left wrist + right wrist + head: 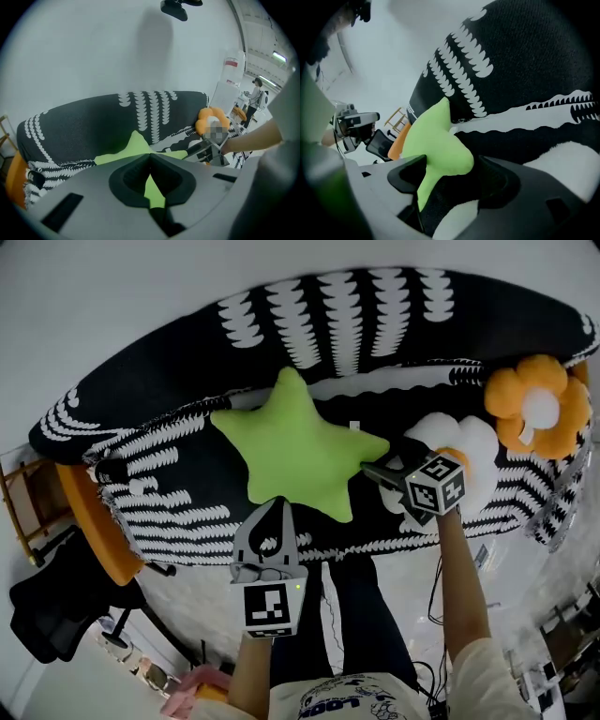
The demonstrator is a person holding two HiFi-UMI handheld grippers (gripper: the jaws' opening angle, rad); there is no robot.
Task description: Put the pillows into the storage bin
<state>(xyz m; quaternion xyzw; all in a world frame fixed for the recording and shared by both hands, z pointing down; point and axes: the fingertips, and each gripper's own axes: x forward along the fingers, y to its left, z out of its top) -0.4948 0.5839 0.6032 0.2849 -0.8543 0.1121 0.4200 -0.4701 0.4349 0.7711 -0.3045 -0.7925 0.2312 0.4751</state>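
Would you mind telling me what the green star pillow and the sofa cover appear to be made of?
Green star pillow: likely soft plush fabric, matte, stuffed; its arms bulge roundly.
Sofa cover: apparently woven cloth, matte, draping in folds.

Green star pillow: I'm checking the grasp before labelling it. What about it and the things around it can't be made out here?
green star pillow: head view, lower-left point partly covered by the left gripper; contact unclear.
right gripper: its own view shows a pillow point between open jaws; touching or not, unclear.
white pillow: head view, partly behind that gripper.
storage bin: in no view.
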